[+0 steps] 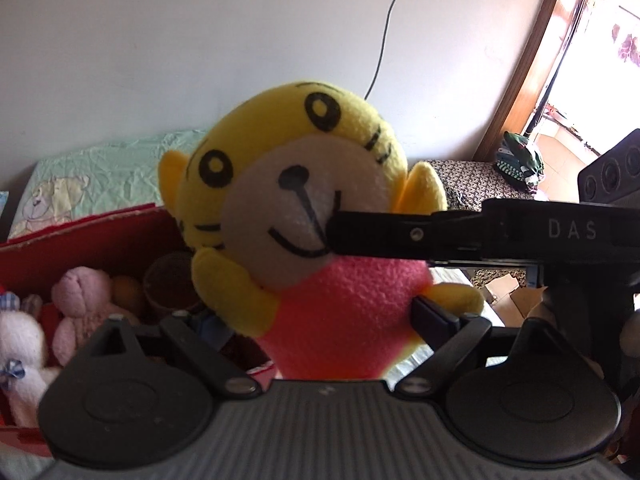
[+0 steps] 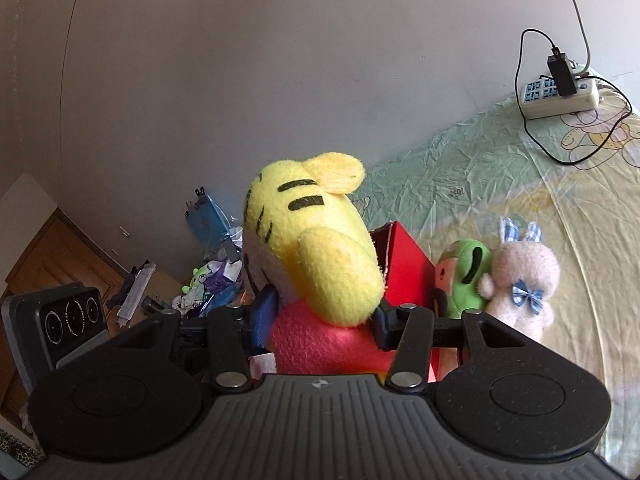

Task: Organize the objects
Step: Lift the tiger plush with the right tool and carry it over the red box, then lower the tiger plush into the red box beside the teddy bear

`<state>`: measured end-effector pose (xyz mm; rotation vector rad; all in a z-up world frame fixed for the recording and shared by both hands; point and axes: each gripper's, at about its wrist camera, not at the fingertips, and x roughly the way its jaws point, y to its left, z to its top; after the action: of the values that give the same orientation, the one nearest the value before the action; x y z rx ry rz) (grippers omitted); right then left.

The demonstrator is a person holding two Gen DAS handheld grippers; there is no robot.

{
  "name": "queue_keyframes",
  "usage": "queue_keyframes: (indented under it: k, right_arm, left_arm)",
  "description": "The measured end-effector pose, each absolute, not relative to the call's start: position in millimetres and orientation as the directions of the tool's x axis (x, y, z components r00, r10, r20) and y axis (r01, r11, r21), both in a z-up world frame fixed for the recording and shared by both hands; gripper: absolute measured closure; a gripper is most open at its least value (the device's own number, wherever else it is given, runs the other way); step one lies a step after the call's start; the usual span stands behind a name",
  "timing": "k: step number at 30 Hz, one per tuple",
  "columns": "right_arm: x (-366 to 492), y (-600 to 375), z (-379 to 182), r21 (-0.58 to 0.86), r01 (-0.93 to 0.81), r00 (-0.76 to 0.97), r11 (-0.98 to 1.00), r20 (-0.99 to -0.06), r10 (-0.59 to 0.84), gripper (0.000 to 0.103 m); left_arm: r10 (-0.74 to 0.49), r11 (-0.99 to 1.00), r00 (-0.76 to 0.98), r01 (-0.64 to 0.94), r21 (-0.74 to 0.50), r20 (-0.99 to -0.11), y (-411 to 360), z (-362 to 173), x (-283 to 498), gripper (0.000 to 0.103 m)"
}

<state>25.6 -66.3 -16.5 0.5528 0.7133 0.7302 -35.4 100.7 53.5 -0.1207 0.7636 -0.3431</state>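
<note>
Both the left gripper (image 1: 320, 316) and right gripper (image 2: 320, 316) are clamping the tiger plush (image 1: 320, 200) mid-air — opposing pulls risking it slipping beside the red box (image 1: 100, 248).

A plain pale wall (image 1: 200, 40) fills the upper part of both views, with a thin dark cable (image 1: 384, 40) hanging down it. At the upper right of the left view, a wooden door frame (image 1: 532, 60) opens onto glaring daylight. A bed with a wrinkled green cartoon sheet (image 2: 460, 184) takes up the right of the right view; a white power strip (image 2: 560, 98) lies on it at upper right. A wooden door (image 2: 52, 256) shows at lower left.
</note>
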Motion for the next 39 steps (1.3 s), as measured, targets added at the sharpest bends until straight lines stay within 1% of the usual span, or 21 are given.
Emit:
queue_keyframes:
  k: [3,5,9,14,22,27,30,32,34,36,39]
  right_arm:
    - [32.7,-43.9,-14.3,0.657,-0.382,0.560,0.650,-0.395,0.729,0.054]
    - [38.6,-31.6,-14.8,0.652,-0.364,0.577,0.665,-0.403,0.711,0.055]
    - [48.2,-7.2,-20.8,0.623,-0.323,0.605,0.712,-0.443,0.662,0.056]
    - [50.7,19.5,-28.1,0.523,-0.284,0.636,0.804,-0.524,0.566,0.060]
    - [53.8,57.1,-37.0,0.394,-0.261,0.667,0.881,-0.586,0.460,0.062]
    - [51.3,70.8,-41.6,0.360,-0.217,0.682,0.908,-0.609,0.404,0.064]
    - [55.5,73.6,-49.9,0.383,-0.176,0.679,0.907,-0.620,0.393,0.064]
    - [58.3,76.7,-58.0,0.400,-0.140,0.656,0.906,-0.648,0.388,0.065]
    - [56.1,80.4,-64.1,0.375,-0.118,0.663,0.920,-0.660,0.354,0.065]
    - [55.3,83.5,-69.0,0.343,-0.113,0.666,0.932,-0.670,0.328,0.064]
    - [54.3,82.6,-73.0,0.343,-0.106,0.663,0.933,-0.675,0.324,0.064]
  left_arm:
    - [-0.353,0.935,0.672,0.265,-0.233,-0.651,123.4,53.0,-28.6,0.010]
    - [-0.356,0.934,0.670,0.267,-0.236,-0.651,137.1,49.9,-21.1,0.007]
    - [-0.363,0.931,0.651,0.278,-0.236,-0.666,159.6,39.5,-5.9,0.007]
    - [-0.350,0.935,0.626,0.277,-0.222,-0.697,176.7,22.6,5.9,0.004]
    - [-0.359,0.932,0.619,0.275,-0.235,-0.698,199.3,12.6,8.8,0.003]
    - [-0.341,0.938,0.616,0.268,-0.219,-0.710,205.1,6.5,9.4,0.004]
    - [-0.312,0.948,0.615,0.253,-0.195,-0.724,209.9,0.4,11.1,0.004]
    - [-0.287,0.955,0.606,0.241,-0.173,-0.742,211.9,-4.8,13.4,0.006]
    - [-0.264,0.961,0.596,0.231,-0.153,-0.759,213.7,-11.6,14.0,0.007]
    - [-0.236,0.967,0.582,0.220,-0.129,-0.778,212.5,-18.2,16.4,0.013]
    - [-0.197,0.975,0.562,0.199,-0.100,-0.803,214.2,-29.0,23.1,0.014]
